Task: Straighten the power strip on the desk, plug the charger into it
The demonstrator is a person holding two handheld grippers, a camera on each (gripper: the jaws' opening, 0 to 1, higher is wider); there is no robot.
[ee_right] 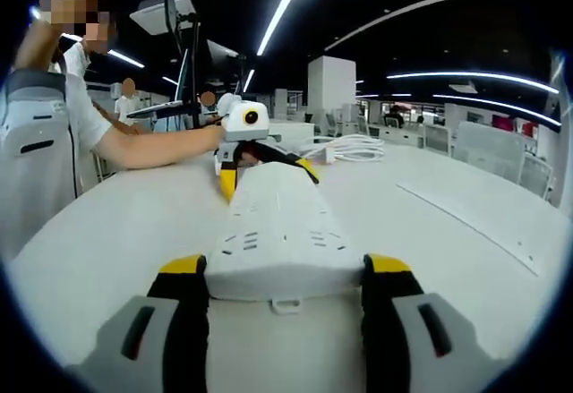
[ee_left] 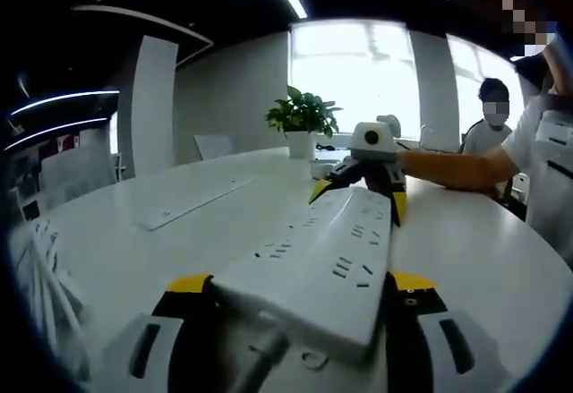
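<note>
Gripping the power strip (ee_left: pixel 318 263) endwise, left gripper (ee_left: pixel 300 296) and right gripper (ee_right: pixel 285 278).

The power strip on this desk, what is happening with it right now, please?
A person holds the white power strip at both ends, one hand-held gripper on each. The left hand-held gripper grips one end, the right hand-held gripper the other, jaws closed against its sides. The strip sits at the white desk. A coiled white cable lies farther back. Nothing is plugged in yet.
</note>
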